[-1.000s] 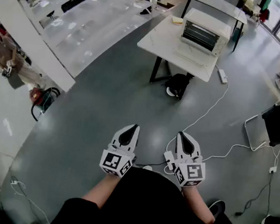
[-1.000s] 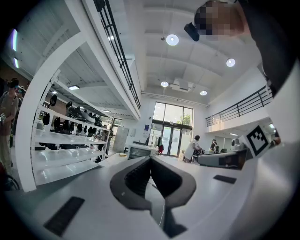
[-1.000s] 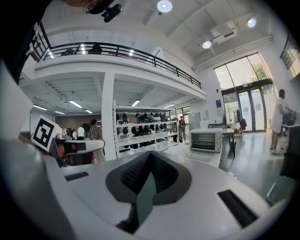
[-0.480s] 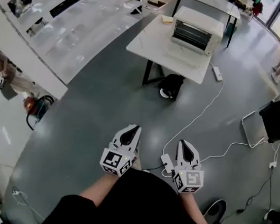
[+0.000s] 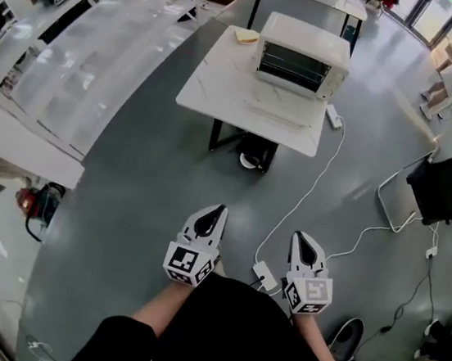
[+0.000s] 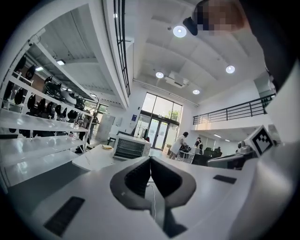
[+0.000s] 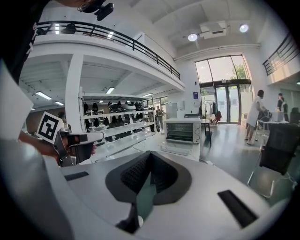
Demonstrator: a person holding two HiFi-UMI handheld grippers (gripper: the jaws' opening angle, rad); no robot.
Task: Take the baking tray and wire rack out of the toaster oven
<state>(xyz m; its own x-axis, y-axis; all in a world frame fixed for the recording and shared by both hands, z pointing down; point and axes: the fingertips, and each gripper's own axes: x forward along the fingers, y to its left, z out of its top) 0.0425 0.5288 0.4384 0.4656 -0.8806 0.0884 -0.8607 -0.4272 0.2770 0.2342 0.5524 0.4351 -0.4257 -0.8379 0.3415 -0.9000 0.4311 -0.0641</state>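
Note:
A white toaster oven (image 5: 302,57) stands on a white table (image 5: 221,92) far ahead in the head view, its glass door facing me. It also shows small in the left gripper view as the toaster oven (image 6: 131,146) and in the right gripper view as the toaster oven (image 7: 182,130). No tray or rack can be made out inside. My left gripper (image 5: 216,211) and right gripper (image 5: 299,237) are held close to my body over the grey floor, well short of the table. Both are shut with nothing between the jaws.
A white cable (image 5: 307,194) runs across the floor from a power strip (image 5: 264,274) near my feet to the table. A long white counter (image 5: 66,80) lies to the left. A dark chair (image 5: 439,191) stands at the right. A person (image 7: 255,117) stands far off by the glass doors.
The table and oven have come nearer and slid left in the head view as I walk toward them. Both grippers stay shut and side by side.

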